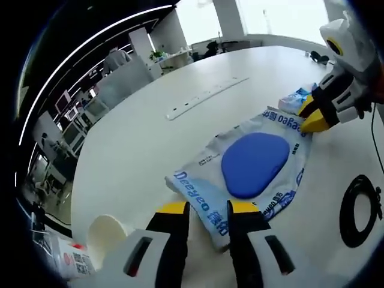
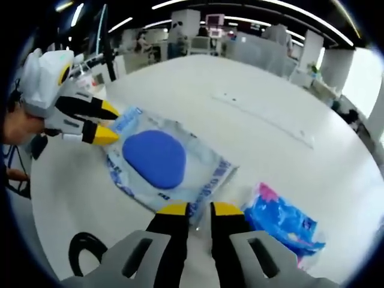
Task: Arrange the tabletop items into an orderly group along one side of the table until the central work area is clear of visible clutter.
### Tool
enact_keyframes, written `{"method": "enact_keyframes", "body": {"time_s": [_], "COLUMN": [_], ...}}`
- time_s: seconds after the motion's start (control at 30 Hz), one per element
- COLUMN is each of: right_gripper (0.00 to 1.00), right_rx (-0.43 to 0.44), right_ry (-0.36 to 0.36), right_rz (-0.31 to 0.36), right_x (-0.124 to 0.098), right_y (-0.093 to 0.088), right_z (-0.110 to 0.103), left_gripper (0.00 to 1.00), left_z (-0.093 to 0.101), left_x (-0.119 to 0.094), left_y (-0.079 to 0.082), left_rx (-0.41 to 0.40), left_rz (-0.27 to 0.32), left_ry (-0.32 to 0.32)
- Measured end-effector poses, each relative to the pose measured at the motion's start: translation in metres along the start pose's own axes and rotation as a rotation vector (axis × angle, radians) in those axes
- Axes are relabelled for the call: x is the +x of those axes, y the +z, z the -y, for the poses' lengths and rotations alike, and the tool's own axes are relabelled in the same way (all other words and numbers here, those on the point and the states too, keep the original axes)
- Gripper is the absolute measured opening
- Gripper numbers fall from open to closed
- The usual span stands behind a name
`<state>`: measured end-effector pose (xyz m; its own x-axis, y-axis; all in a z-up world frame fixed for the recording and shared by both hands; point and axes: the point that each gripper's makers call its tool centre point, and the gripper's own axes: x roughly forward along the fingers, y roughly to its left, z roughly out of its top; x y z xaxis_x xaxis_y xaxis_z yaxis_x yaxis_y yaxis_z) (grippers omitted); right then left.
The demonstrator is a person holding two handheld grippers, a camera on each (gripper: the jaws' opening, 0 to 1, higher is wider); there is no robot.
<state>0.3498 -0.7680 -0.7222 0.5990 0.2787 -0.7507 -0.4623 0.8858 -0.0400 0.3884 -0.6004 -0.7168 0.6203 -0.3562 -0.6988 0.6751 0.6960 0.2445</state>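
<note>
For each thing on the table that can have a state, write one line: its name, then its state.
Left tongs: tips gripping one edge of the wipes pack.
Right tongs: tips gripping the opposite edge.
Wipes pack: flat, blue oval up.
Small blue packet: lying beside the pack, untouched.
Black cable: coiled.
White cup: upside down.

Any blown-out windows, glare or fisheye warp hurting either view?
Left gripper view: windows at top blown out white, ceiling light strip bowed, white table evenly lit. Right gripper view: bright window at right edge, table edge curved; blue-and-white plastic package sharp, little glare.
</note>
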Motion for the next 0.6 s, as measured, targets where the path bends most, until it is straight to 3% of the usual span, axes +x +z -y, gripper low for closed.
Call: {"method": "enact_keyframes", "body": {"time_s": [0.1, 0.5, 0.6], "right_gripper": [0.23, 0.39, 0.43], "right_rx": [-0.006, -0.023, -0.023], "right_ry": [-0.023, -0.023, -0.024], "right_rz": [0.039, 0.053, 0.061], "right_x": [-0.003, -0.014, -0.018], "right_y": [0.009, 0.017, 0.021], "right_z": [0.005, 0.004, 0.004], "left_gripper": [0.28, 0.33, 0.38], "left_z": [-0.002, -0.01, -0.011], "left_x": [-0.004, -0.016, -0.019], "left_y": [0.006, 0.021, 0.021], "left_rx": [0.039, 0.066, 0.028], "left_rz": [0.012, 0.045, 0.035], "left_ry": [0.012, 0.032, 0.019]}}
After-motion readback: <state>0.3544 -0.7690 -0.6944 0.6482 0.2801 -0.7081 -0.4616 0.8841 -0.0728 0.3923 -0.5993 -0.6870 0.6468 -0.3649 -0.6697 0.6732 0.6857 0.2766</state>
